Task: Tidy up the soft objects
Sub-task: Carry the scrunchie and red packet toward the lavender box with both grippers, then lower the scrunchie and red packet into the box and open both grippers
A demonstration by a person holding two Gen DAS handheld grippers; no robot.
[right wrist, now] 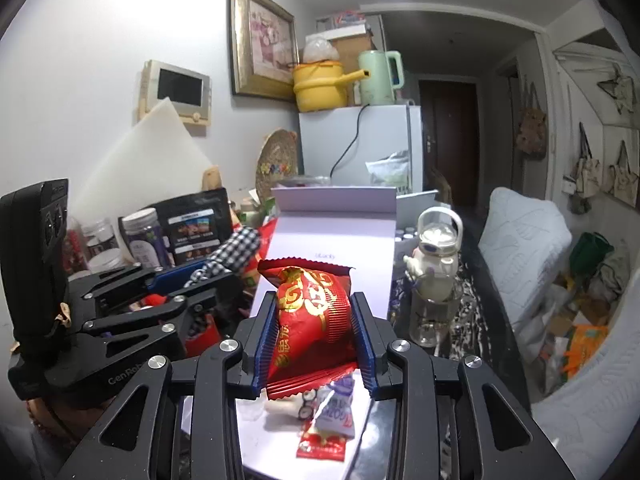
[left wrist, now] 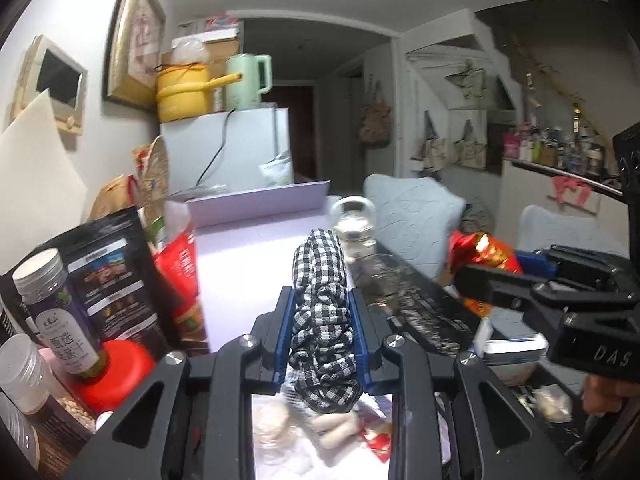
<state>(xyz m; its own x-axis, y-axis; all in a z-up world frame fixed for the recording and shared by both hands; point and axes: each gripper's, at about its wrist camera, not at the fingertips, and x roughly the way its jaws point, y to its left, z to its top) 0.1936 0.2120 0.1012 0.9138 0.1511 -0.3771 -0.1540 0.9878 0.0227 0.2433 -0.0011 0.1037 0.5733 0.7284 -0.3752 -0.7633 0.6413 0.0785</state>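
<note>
My left gripper is shut on a black-and-white checked scrunchie and holds it above the white box lid. My right gripper is shut on a red snack bag with gold print, held above the same white surface. The right gripper with the red bag also shows at the right of the left wrist view. The left gripper with the scrunchie shows at the left of the right wrist view. Small snack packets and a small plush toy lie below the grippers.
Jars, a black pouch and a red packet crowd the left. A clear bottle stands right of the white box. A pillow lies on the sofa. A small fridge stands behind.
</note>
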